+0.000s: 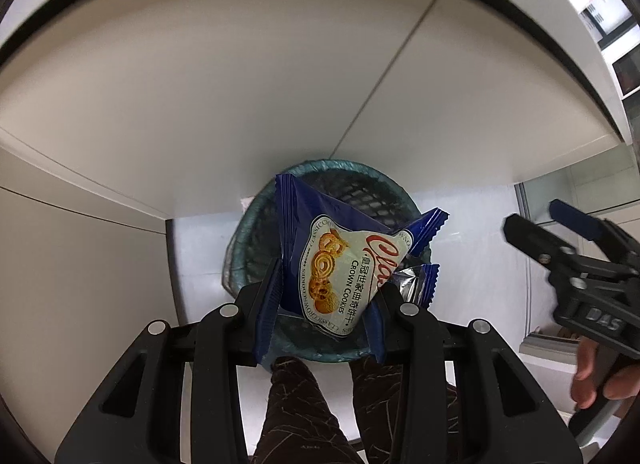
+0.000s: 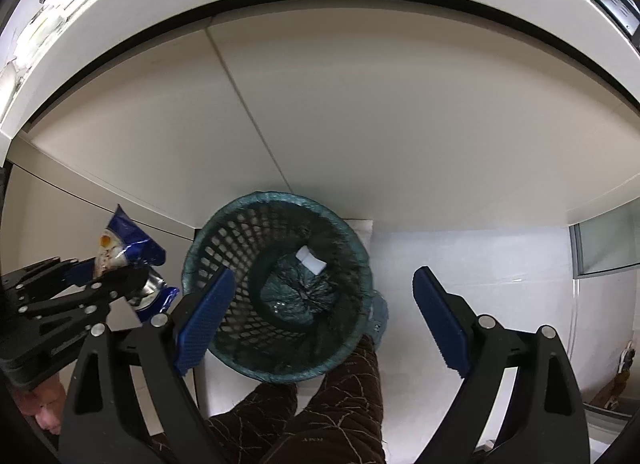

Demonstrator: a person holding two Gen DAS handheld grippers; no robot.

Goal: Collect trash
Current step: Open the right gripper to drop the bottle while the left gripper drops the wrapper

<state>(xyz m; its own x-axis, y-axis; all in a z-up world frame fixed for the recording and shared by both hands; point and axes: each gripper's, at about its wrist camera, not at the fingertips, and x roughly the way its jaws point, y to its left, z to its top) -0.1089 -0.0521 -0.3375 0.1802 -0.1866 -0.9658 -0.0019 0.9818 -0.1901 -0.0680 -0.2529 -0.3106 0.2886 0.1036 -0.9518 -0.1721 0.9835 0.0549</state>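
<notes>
Cookie wrapper [image 1: 340, 264], blue w/ cream label reading "Crown Cookies", pinched between the pads of the left gripper [image 1: 324, 300], held above the open mouth of the bin [image 1: 248, 232]. Left wrist view: wrapper covers most of the bin, torn silver inside showing at its right edge; bin contents hidden. Right wrist view looks straight into the bin [image 2: 280, 292]: dark mesh basket w/ teal liner bag, a small white scrap [image 2: 310, 260] lying near the bottom. Same view shows wrapper [image 2: 128, 248] from the side, clamped in left gripper [image 2: 116, 268], left of the bin rim. Right gripper [image 2: 324, 312] jaws spread wide, nothing between them, straddling the bin. Person's dark patterned trousers [image 2: 312, 416] below, pale cabinet front [image 2: 360, 104] behind the bin
</notes>
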